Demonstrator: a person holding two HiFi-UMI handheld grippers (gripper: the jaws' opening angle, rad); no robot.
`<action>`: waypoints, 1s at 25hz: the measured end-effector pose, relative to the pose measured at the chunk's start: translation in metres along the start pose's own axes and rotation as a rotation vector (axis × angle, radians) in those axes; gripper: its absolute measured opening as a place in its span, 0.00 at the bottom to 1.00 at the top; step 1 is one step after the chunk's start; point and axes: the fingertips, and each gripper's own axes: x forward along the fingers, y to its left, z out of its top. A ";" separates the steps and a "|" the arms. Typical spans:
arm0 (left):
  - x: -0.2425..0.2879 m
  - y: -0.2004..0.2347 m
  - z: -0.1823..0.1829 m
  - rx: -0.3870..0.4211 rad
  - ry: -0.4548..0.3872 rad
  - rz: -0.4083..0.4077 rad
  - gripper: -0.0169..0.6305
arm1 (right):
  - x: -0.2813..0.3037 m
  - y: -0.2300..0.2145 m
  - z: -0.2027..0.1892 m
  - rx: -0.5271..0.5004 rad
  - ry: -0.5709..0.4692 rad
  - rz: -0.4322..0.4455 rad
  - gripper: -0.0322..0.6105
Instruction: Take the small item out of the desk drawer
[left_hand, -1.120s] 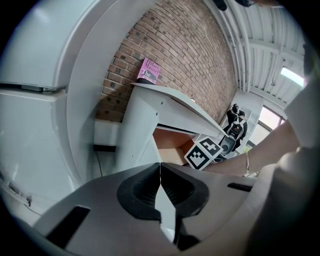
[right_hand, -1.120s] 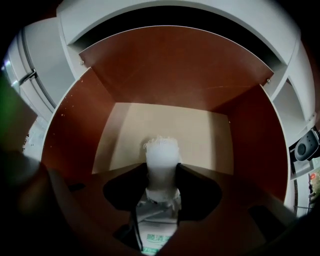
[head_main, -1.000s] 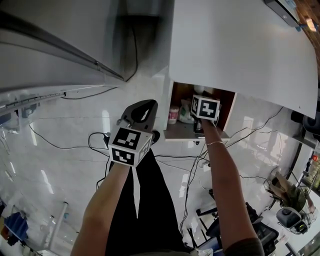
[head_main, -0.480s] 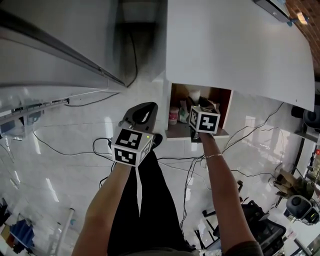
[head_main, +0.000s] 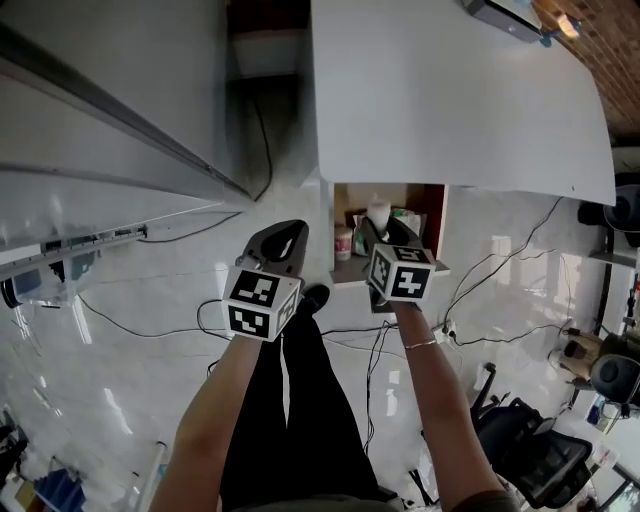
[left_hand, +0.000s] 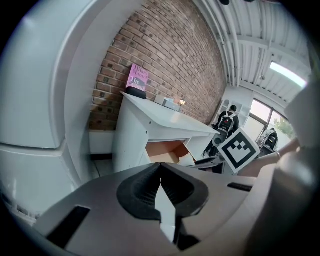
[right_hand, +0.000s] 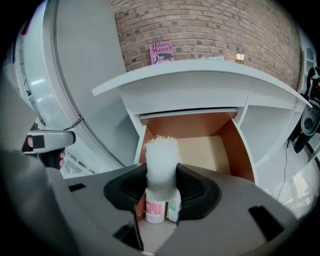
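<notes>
Above the drawer (right_hand: 239, 150) rim, right claw (right_hand: 161, 180) grips the white item (right_hand: 161, 152).

- Pink book (right_hand: 161, 52), upright on the desk top (right_hand: 200, 70) at 12 o'clock in the right gripper view: cover reads "Hilary Mantel", then "The"; the rest is too small.
- Left gripper view, 11 o'clock: same book, same words.
- White bottle (right_hand: 161, 165): pink and green labels, print illegible.
</notes>
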 end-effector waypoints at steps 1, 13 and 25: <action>-0.002 -0.001 0.002 0.004 0.000 -0.003 0.06 | -0.007 0.006 0.002 0.006 -0.012 0.008 0.33; -0.026 -0.019 0.032 0.097 0.014 -0.068 0.06 | -0.093 0.054 0.026 0.147 -0.134 0.068 0.32; -0.047 -0.041 0.072 0.139 -0.025 -0.128 0.06 | -0.165 0.061 0.048 0.206 -0.281 0.017 0.32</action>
